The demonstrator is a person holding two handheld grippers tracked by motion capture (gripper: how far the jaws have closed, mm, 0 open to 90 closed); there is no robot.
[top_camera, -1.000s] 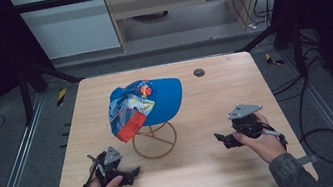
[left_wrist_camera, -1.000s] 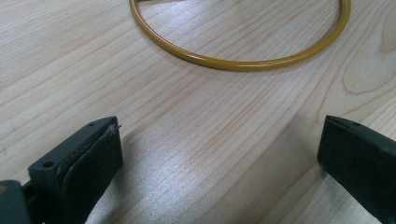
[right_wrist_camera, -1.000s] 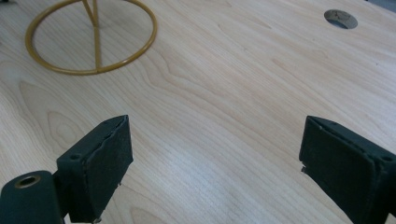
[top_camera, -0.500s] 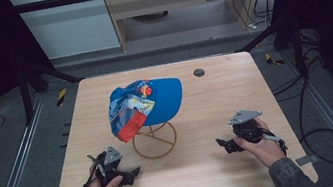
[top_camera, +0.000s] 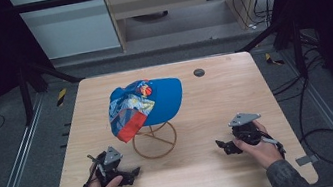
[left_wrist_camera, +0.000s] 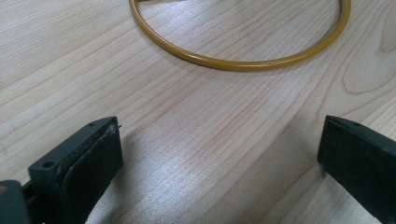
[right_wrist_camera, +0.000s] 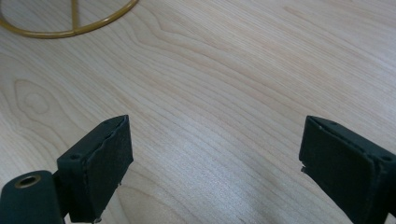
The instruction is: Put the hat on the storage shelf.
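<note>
Blue cap (top_camera: 158, 101) with colourful scarf (top_camera: 128, 112) draped over it sits on yellow wire stand (top_camera: 155, 141), mid-table (top_camera: 216, 101). Left gripper (top_camera: 131, 172) low on table near front edge, just left of stand's ring base; jaws spread wide, nothing between, ring base ahead in left gripper view. Right gripper (top_camera: 220, 144) near front right, well apart from stand; jaws spread, empty, above bare wood. Small dark disc (top_camera: 198, 72) near far edge
</note>
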